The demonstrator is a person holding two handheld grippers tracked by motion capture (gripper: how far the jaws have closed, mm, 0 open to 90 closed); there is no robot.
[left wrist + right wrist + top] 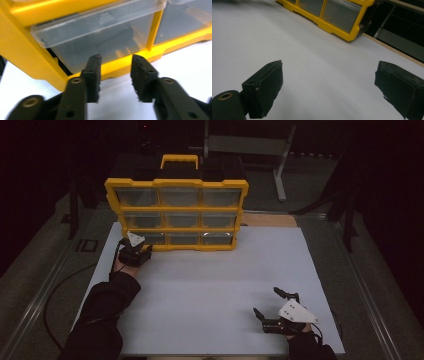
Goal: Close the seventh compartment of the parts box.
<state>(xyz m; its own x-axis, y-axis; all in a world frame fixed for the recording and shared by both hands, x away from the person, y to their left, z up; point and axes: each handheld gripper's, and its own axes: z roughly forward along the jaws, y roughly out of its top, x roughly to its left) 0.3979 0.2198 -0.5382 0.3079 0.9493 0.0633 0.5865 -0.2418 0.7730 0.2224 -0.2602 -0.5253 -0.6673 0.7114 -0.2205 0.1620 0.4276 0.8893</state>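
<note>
High view: a yellow organiser (176, 215) stands upright at the far left of the white mat (215, 285); the left gripper (134, 251) sits at its bottom-left drawer, and the right gripper (272, 307) rests well apart near the front edge, jaws wide and empty. Left gripper view: jaws part open, holding nothing, just short of the clear drawer (100, 40). The drawer looks light, stiff, slick and brittle; its protruding top lip is the likely hold. Right gripper view: jaws spread over bare mat, organiser far off.
</note>
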